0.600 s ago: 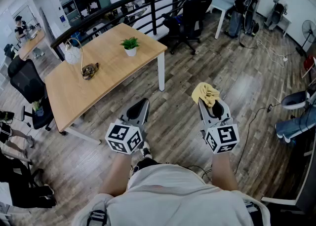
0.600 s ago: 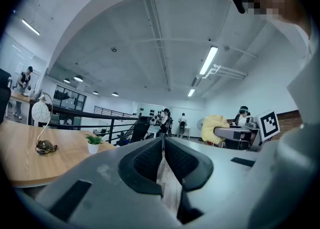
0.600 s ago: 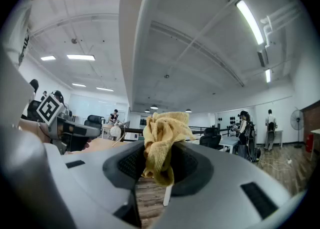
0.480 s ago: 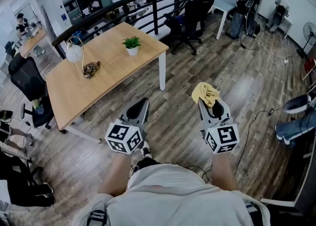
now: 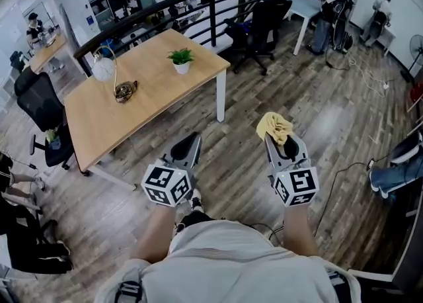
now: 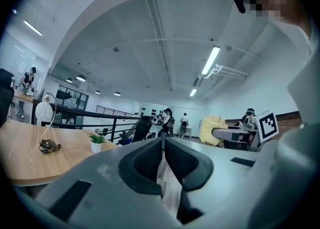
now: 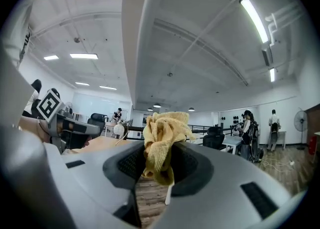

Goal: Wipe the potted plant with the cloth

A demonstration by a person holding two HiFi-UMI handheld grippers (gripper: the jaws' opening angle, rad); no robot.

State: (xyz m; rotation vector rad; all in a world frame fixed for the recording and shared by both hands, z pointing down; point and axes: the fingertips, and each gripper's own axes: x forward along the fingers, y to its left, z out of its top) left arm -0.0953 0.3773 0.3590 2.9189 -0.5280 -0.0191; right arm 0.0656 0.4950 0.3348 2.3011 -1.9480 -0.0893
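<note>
A small green potted plant (image 5: 182, 61) in a white pot stands near the far right corner of the wooden table (image 5: 99, 120); the left gripper view shows the potted plant (image 6: 96, 142) far off. A crumpled yellow cloth (image 5: 275, 126) is pinched in my right gripper (image 5: 271, 137), which is shut on it; the cloth (image 7: 161, 143) bunches up out of the jaws. My left gripper (image 5: 190, 141) is shut with nothing in it, jaws (image 6: 163, 145) together. Both grippers are held level over the wood floor, well short of the table.
On the table lie a white lamp (image 5: 104, 68) and a dark coiled object (image 5: 125, 91). Black office chairs stand at the table's left (image 5: 41, 106) and behind it (image 5: 254, 22). A black railing (image 5: 198, 0) runs along the back. Cables trail on the floor at right.
The table and plant have shifted slightly right and down in the head view as the view moved. Both grippers keep their pose, the cloth still held.
</note>
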